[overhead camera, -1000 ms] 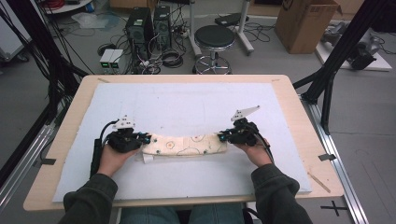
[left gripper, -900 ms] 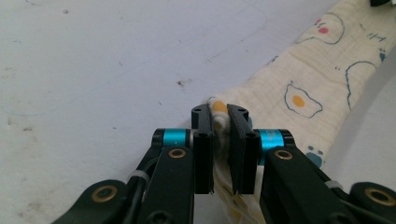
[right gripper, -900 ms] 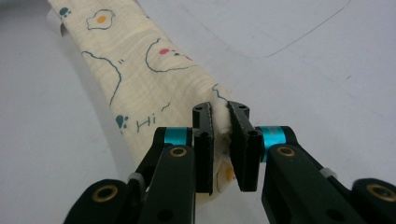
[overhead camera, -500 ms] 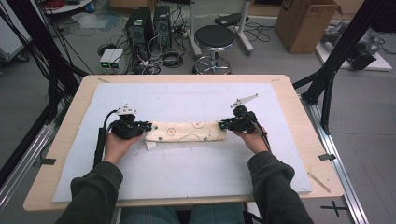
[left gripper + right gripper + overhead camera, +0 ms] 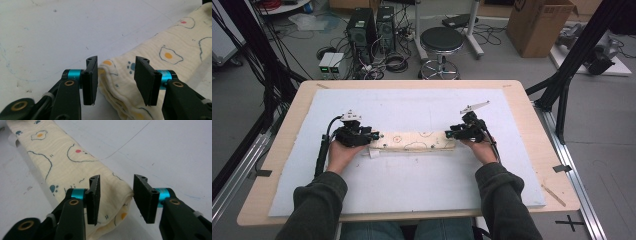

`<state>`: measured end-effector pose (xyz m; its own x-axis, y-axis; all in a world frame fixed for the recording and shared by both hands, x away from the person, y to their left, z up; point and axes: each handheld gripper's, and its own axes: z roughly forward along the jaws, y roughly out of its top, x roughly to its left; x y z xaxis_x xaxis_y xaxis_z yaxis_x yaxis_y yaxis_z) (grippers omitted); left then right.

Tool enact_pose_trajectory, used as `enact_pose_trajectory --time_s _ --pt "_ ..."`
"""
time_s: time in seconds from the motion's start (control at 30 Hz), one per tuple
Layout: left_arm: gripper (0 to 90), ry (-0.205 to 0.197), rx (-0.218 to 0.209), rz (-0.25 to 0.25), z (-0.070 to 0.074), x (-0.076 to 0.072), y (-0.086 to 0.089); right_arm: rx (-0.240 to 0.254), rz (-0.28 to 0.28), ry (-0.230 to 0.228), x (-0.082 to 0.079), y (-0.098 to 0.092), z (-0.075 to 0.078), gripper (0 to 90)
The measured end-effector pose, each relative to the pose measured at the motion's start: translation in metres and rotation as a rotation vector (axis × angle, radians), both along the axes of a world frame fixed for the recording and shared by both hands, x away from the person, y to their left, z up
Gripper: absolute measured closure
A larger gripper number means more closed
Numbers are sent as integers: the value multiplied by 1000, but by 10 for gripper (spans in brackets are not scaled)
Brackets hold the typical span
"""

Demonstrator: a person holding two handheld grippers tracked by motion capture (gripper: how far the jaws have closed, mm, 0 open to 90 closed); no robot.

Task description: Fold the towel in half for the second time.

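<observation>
A black stool and cardboard box stand on grey floor.

Free room and obstacles. The white mat lies bare in front of and behind the folded cloth, so passage is afforded on both long sides. The cloth's two ends are occupied by the left gripper and right gripper. The table's wooden rim is unobstructed.

Even, bright overhead light falls on the white mat, with soft, faint shadows beside the folded cloth. No glare. The high view is slightly soft; nearest the jaws, arm parts blur.
</observation>
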<state>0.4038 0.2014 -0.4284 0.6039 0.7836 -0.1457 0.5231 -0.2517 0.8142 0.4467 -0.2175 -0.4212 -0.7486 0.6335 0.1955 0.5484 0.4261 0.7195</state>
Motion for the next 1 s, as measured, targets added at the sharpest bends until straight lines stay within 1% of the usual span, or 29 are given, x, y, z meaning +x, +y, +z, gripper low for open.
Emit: enact_pose_trajectory --time_s 0.07,0.13,0.17,0.2,0.23,0.27,0.3,0.37,0.4,0.43,0.5,0.53,0.57,0.67,0.8,0.87,0.93,0.97,1.0 --pt "510 2 1 -6 1 -2 0 21 -6 9 -1 -1 2 509" --pt "493 -2 2 -12 4 -3 1 23 -16 -1 -3 -2 4 485" --pt "478 -2 -7 -9 4 -4 0 26 -16 -4 -3 -3 5 467" --pt "468 -4 -3 -16 5 -4 1 29 -19 -2 -4 -3 6 452" --pt "453 -5 -11 -13 6 -5 1 32 -23 -4 -5 -4 7 437" --pt "436 -6 -6 -14 8 -6 1 39 -23 -8 -6 -5 8 428" --pt "427 -7 -10 -17 9 -7 1 46 -27 -7 -7 -5 9 415" --pt "421 -13 -14 -18 11 -10 2 56 -33 -8 -8 -6 11 389" --pt "420 -15 -8 -22 13 -11 3 58 -35 -6 -10 -6 12 378" --pt "420 -18 -10 -20 14 -11 4 60 -32 -15 -10 -6 13 364" --pt "415 -20 -19 -15 15 -13 5 61 -37 -15 -12 -6 15 344" --pt "415 -22 -25 -15 16 -14 6 60 -35 -23 -12 -6 15 329" --pt "415 -23 -20 -18 16 -14 7 65 -35 -19 -13 -5 16 321" --pt "413 -25 -22 -22 17 -16 8 74 -40 -21 -13 -5 17 297" --pt "409 -24 -28 -31 19 -17 8 77 -39 -23 -14 -6 18 266" --pt "405 -28 -33 -30 19 -18 8 78 -39 -26 -15 -6 19 246" --pt "397 -28 -30 -38 20 -19 8 78 -47 -31 -16 -7 19 219" --pt "393 -28 -37 -36 20 -20 8 80 -46 -30 -16 -7 20 213" --pt "388 -33 -35 -39 21 -21 8 84 -46 -30 -16 -7 20 209"
